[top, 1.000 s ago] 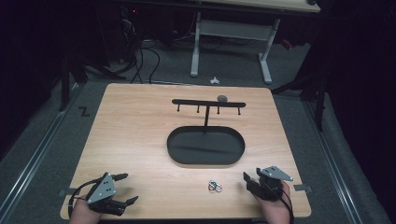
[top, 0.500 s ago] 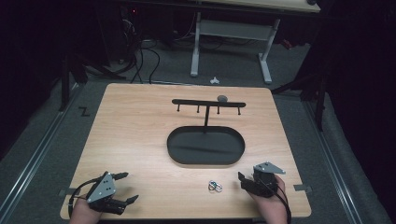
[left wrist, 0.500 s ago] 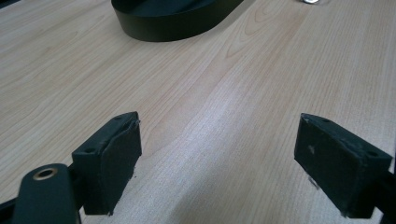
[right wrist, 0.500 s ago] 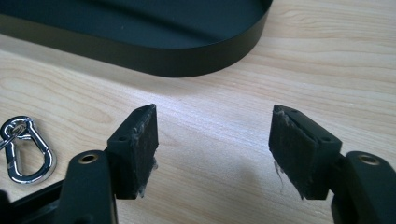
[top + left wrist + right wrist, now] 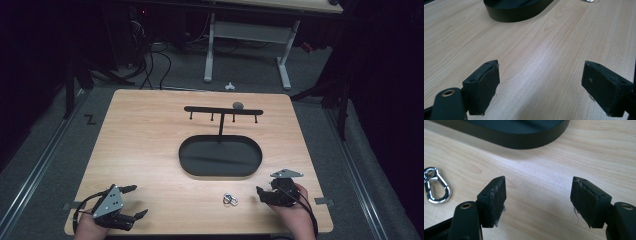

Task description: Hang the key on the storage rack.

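Right hand-held gripper [image 5: 262, 192] nearer carabiner [image 5: 230, 200], jaws opening, black tray [image 5: 192, 167] empty

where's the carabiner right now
In the high view the carabiner lies flat on the table near its front edge, just left of the right gripper and in front of the black oval tray, touching neither.

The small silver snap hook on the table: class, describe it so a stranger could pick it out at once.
Start at the light wooden table and find the black oval tray with the hook rack rising from it. Just in front of the tray, near the table's front edge and beside the right gripper, lies the small silver metal snap hook. It is the one shiny, loose item; everything nearby is matte black.
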`<state>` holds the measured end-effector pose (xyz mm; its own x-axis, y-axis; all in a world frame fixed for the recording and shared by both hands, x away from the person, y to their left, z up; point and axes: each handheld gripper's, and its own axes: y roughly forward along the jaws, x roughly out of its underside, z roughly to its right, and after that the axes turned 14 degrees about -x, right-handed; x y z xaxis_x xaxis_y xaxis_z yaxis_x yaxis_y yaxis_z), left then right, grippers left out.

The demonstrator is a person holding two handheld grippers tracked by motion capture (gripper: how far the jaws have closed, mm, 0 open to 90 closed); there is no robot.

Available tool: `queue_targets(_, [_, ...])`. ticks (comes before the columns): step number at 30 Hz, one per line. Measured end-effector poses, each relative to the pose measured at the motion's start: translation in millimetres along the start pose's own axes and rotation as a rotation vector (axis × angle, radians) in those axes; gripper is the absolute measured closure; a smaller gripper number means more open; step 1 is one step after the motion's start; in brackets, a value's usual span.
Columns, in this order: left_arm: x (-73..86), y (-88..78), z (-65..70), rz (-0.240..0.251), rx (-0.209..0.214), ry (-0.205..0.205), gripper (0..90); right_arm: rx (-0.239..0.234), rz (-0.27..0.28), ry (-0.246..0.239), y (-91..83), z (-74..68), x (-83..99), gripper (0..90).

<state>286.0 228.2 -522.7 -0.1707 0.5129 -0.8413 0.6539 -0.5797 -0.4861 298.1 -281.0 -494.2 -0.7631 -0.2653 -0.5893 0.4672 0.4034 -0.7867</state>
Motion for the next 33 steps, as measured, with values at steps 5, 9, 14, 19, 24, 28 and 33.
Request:
queue_targets(5, [0.2,0.2,-0.5,-0.001,0.0,-0.002,15.4,-0.016,-0.031,0.008,-4.7,2.6,-1.5,29.6])
queue_targets(9, [0.2,0.3,-0.5,-0.001,0.001,-0.001,15.4,-0.018,-0.055,0.009,-4.5,2.3,-1.3,29.6])
queue_targets(14, [0.1,0.9,-0.7,-0.007,0.004,0.004,15.4,-0.027,-0.093,0.0,-0.9,0.9,-2.0,28.5])
queue_targets(19, [0.2,0.9,-0.7,-0.007,0.004,0.004,15.4,-0.024,-0.121,-0.016,1.7,-1.3,-3.3,28.4])
queue_targets(24, [0.3,0.9,-0.7,-0.007,0.006,0.003,15.3,-0.029,-0.169,-0.036,3.7,-6.2,-5.3,28.2])
queue_targets(28, [0.3,0.8,-0.7,-0.008,0.007,0.003,15.4,-0.039,-0.205,-0.039,4.9,-6.9,-6.0,28.3])
queue_targets(33, [0.3,1.1,-0.6,-0.009,0.008,0.003,15.4,-0.047,-0.26,-0.061,4.4,-10.2,-8.5,29.0])
